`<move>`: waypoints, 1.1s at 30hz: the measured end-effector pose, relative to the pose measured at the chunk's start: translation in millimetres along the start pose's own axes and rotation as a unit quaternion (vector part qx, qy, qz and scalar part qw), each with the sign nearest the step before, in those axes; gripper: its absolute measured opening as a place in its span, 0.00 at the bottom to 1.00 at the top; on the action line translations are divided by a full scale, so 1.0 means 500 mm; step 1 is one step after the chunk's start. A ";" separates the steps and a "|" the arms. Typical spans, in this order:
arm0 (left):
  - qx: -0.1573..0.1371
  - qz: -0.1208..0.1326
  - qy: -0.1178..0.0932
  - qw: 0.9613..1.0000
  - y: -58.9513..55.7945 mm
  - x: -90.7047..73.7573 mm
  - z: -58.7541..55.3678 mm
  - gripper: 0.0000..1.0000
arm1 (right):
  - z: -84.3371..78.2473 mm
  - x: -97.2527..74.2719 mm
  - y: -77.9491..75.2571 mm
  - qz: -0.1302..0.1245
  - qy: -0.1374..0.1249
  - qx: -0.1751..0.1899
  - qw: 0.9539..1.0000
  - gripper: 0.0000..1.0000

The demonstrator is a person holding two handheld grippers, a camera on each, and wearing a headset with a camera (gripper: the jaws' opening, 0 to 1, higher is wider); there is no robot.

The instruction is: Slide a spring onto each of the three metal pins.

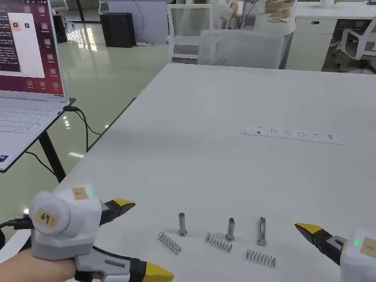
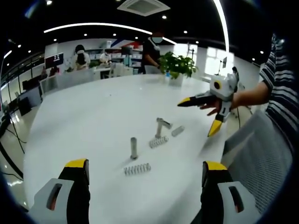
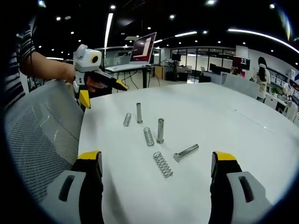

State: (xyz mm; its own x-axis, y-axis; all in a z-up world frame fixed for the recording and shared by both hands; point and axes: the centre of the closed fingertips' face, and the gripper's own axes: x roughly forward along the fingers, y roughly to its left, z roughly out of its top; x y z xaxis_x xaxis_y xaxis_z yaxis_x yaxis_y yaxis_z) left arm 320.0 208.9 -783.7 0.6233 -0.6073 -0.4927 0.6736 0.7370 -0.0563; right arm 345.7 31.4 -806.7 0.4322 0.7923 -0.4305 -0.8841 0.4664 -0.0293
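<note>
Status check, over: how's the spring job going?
Left gripper, right gripper open, empty. Springs loose beside pins, none threaded. Nothing blocking.

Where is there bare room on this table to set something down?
Free: the table between the pins and the power strip, and beyond the strip. Crowded: the near edge, with pins and springs between the left hand-held gripper and right hand-held gripper.

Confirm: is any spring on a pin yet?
No, the three springs lie loose on the table beside the pins, none threaded on.
</note>
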 end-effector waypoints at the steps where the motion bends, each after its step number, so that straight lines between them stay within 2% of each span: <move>1: 0.000 -0.001 0.000 1.000 -0.001 0.000 0.000 0.98 | 0.000 0.000 0.000 0.000 0.000 0.000 1.000 0.97; 7: -0.002 -0.003 -0.005 1.000 -0.002 0.001 0.007 0.98 | 0.000 0.000 -0.001 0.000 0.001 0.000 1.000 0.97; 14: -0.003 -0.002 -0.003 1.000 -0.003 0.000 0.001 0.98 | 0.001 0.000 -0.003 0.000 0.001 -0.002 1.000 0.97; 33: -0.003 -0.002 -0.003 1.000 -0.002 0.001 0.003 0.98 | -0.010 -0.001 -0.007 -0.001 0.008 0.000 1.000 0.96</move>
State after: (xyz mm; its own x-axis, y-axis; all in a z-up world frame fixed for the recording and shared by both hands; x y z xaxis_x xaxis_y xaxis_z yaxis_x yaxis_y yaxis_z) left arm 320.1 207.3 -782.5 0.6221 -0.6123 -0.4880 0.6742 0.7358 -0.0638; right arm 347.7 27.8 -810.8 0.4312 0.7846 -0.4454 -0.8830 0.4685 -0.0295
